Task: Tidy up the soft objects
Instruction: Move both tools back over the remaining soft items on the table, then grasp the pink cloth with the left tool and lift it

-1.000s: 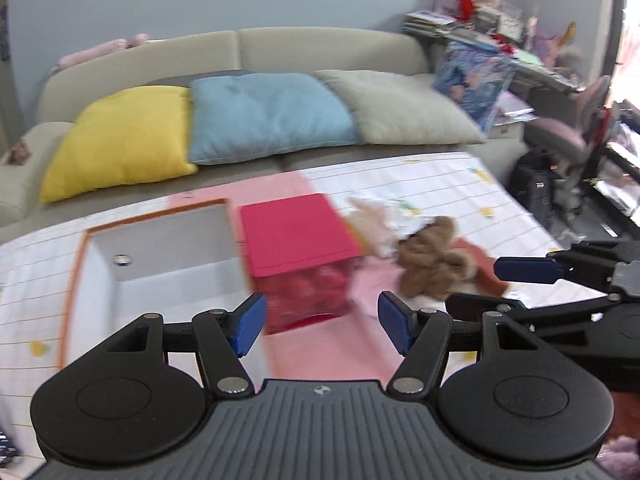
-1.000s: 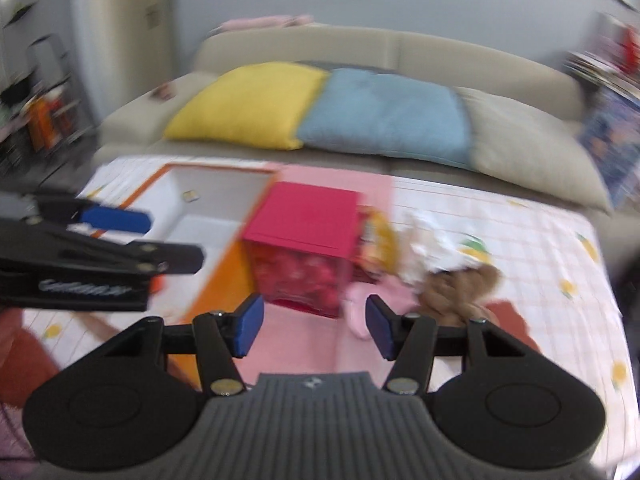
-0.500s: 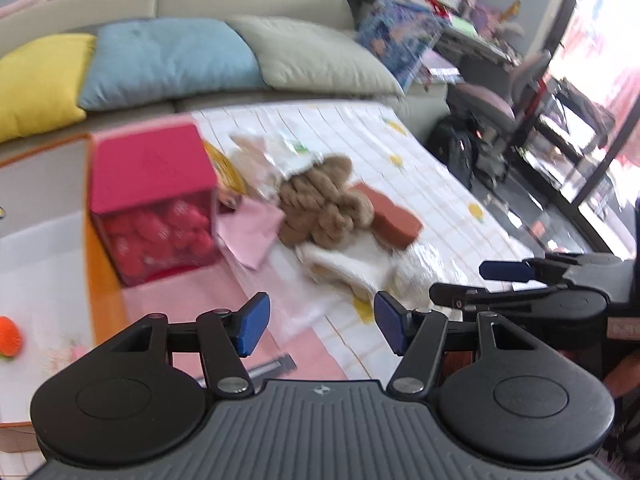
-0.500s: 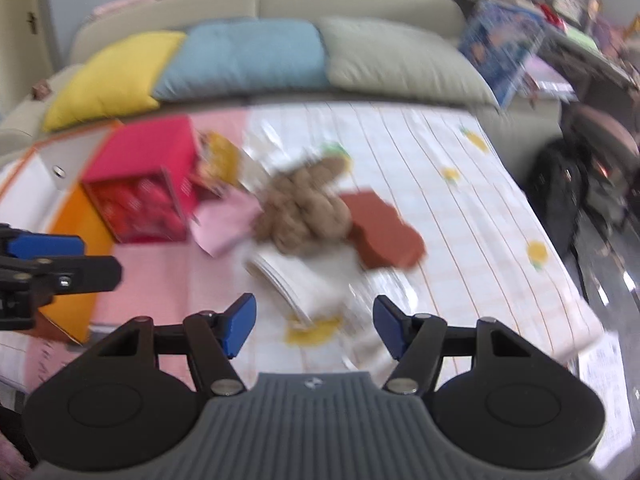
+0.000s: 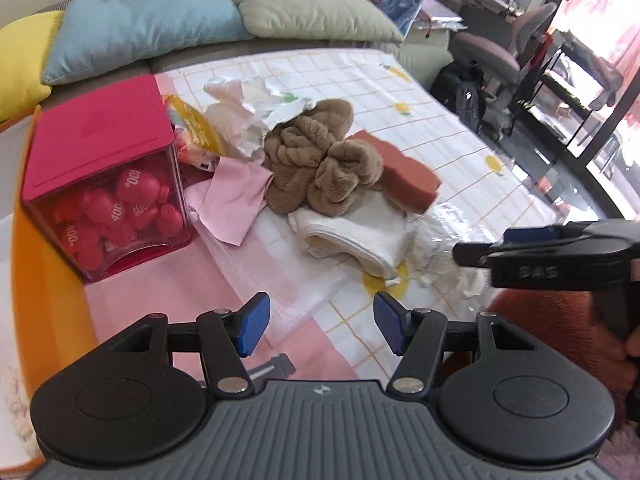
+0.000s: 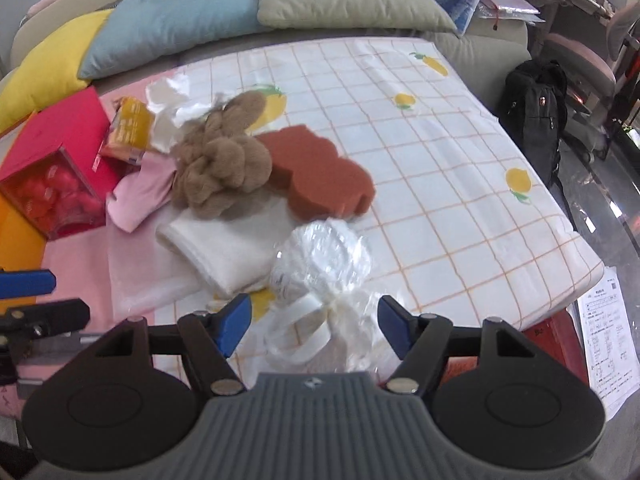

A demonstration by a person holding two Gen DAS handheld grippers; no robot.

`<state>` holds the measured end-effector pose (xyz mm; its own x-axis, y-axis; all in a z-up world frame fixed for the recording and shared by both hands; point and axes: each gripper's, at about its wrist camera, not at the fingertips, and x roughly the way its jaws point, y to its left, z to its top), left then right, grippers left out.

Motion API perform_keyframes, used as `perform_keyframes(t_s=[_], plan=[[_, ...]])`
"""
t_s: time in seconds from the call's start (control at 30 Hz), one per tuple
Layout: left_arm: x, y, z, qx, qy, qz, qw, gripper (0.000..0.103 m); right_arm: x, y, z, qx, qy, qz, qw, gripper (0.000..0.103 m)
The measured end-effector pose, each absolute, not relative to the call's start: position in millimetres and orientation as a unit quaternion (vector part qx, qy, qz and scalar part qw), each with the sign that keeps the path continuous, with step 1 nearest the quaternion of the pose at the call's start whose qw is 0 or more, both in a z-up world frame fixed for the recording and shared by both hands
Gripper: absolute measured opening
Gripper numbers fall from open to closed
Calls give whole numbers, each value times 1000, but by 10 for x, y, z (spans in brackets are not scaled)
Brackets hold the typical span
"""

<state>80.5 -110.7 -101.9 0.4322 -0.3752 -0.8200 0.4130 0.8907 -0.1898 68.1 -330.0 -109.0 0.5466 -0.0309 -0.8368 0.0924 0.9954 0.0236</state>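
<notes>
A pile of soft things lies on the checked tablecloth: a brown plush cloth, a rust-red sponge, a folded white towel, a pink cloth and a clear plastic bag of white stuff. My left gripper is open and empty above the cloth, short of the pile. My right gripper is open, its fingers either side of the bag's near end, not closed on it.
A pink-lidded clear box of red items stands left of the pile, a yellow packet behind it. An orange-rimmed bin is at far left. Sofa cushions lie behind, a black backpack to the right.
Both grippers have swung right and closer to the pile. The right gripper has come down over the plastic bag. Both stay open.
</notes>
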Motion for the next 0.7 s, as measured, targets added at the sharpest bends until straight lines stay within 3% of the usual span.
perform_keyframes(t_s=[0.37,0.4,0.47,0.7], plan=[[1224,-1069,-1266,37,475,-182,860,69,979,-3004,-1117,15,458,32,888,69],[1253,-1097,-1264,51,468,-185,863,66,1005,-2986,-1119,12,456,33,889,69],[1320,-1161,-1277,83,456,-191,865,50,1054,-2960,-1130,10,455,41,890,68],[1502,-1438,-1413,197,414,-211,863,47,1143,-2929,-1169,13,462,50,886,68]])
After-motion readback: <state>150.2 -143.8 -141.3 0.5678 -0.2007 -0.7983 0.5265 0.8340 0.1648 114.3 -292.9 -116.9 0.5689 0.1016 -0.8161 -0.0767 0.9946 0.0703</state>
